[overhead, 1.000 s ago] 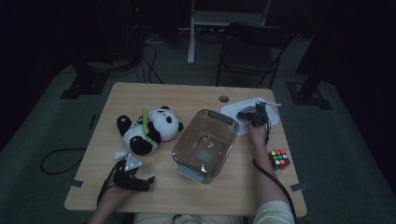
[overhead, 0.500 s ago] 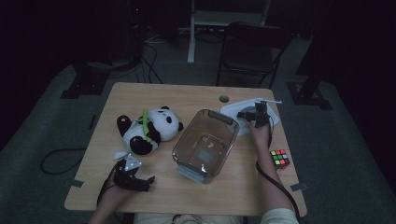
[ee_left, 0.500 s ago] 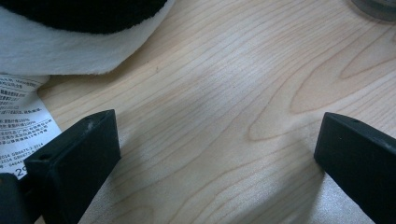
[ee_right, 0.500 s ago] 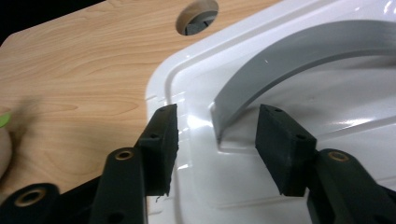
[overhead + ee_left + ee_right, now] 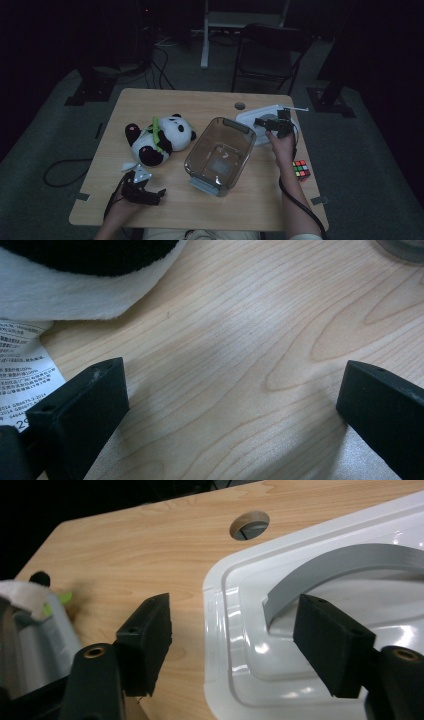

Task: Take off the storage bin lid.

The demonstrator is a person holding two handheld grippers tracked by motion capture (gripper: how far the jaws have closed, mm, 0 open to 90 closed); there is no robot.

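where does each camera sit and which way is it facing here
High view: fixed above the person's side, looking forward and down on the table; forearms enter from the bottom, left hand-held gripper and right hand-held gripper included.
Left gripper view: rides the left hand-held gripper, looking down at bare wood beside the panda; its two black jaws show, open.
Right gripper view: rides the right hand-held gripper, over the white lid; jaws just opening, nothing between them.
Shared: the lid also shows in the high view.

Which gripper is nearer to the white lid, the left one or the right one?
Right. The right gripper hangs just over the white lid, jaws open; the left gripper rests far across the table, near the panda.
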